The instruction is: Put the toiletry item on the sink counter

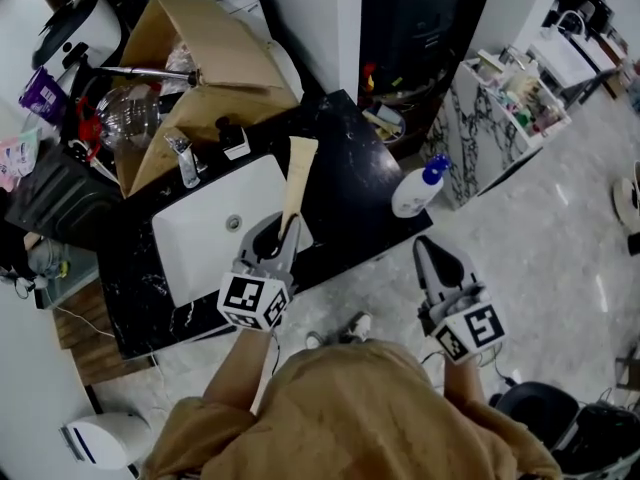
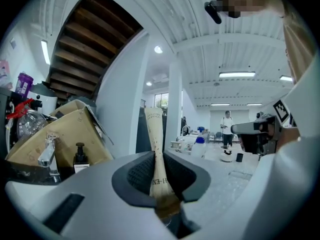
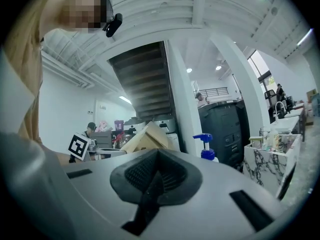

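Left gripper [image 1: 281, 232]: fingers [image 2: 141, 173] pinched shut on the narrow end of the toiletry tube [image 1: 297, 173], nothing slack, grip low so the long body sticks out ahead for laying down
Toiletry tube: held off the table [image 1: 345, 203], stretched over the sink basin [image 1: 215, 230] with its wide flat end reaching toward the dark strip behind; contact with anything below not clear
Tube build: cream, soft-walled, squeezed thin between the pads, fanning out to a flat crimped end; dark print along it, brownish bit at the held end, likely the cap
Right gripper [image 1: 437, 258]: fingers [image 3: 137, 171] closed on nothing, parked off the table's front edge, probably just kept out of the way
Table: black stone look with pale veins, glossy, hard; free patch right of the basin looks like the easy drop spot
Sink basin: white, smooth, rectangular, drain in the middle; bad landing place, tube would slide in
Pump bottle [image 1: 415, 190]: white body, blue pump, upright at the table's right corner, well apart from the tube
Back clutter: chrome faucet [image 1: 185, 158], dark dispenser bottle [image 1: 233, 138], tilted cardboard box [image 1: 190, 48] crowding the left rear, little room there
Stage guess: carry nearly over, release not yet done
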